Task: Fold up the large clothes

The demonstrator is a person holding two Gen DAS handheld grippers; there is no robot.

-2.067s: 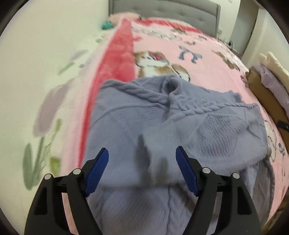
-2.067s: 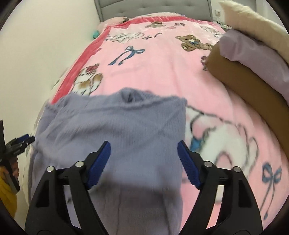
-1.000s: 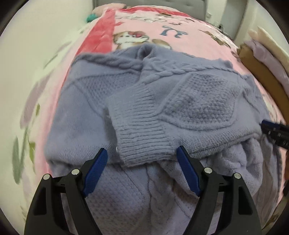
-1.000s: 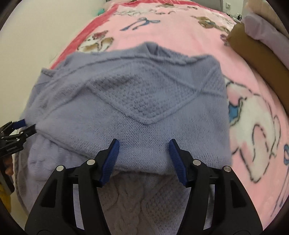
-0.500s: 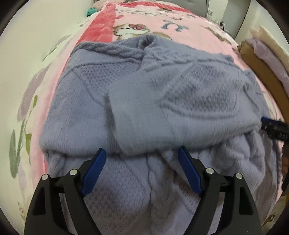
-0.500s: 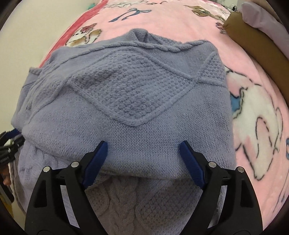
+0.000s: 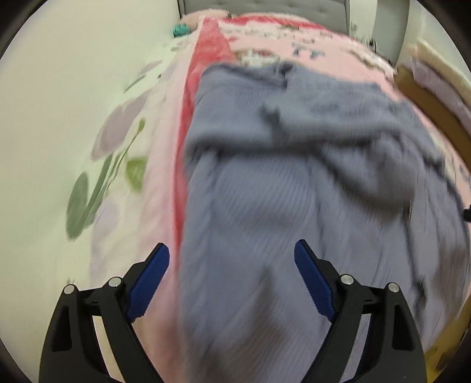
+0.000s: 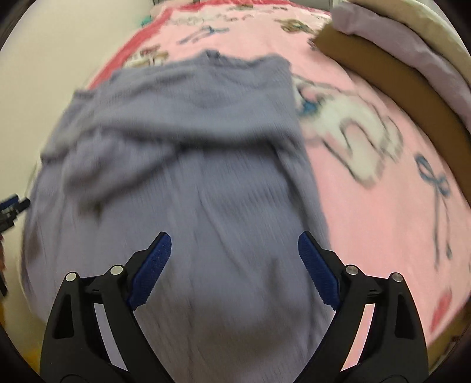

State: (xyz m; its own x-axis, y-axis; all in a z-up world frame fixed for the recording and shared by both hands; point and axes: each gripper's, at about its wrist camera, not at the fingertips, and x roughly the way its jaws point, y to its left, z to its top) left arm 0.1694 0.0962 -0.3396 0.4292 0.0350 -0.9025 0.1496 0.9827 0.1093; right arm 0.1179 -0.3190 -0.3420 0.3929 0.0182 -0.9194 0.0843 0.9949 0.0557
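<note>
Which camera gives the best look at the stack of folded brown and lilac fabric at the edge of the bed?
The right wrist view: the stack of folded brown and lilac fabric runs along its upper right, with both layers distinct despite the blur. The left wrist view catches only a narrow, blurred sliver at its right edge.

Both cameras ride on the hand-held tools and look steeply down and forward along their own fingers, toward the grey headboard (image 7: 265,8) at the far end of the bed. The left view hangs close over the left side of the purple sweater (image 7: 294,182), by the pale wall (image 7: 59,103). The right view hangs close over the sweater's right side, beside the stacked pillows (image 8: 412,82). They share the sweater and the pink blanket (image 8: 368,206); both are motion-blurred.
</note>
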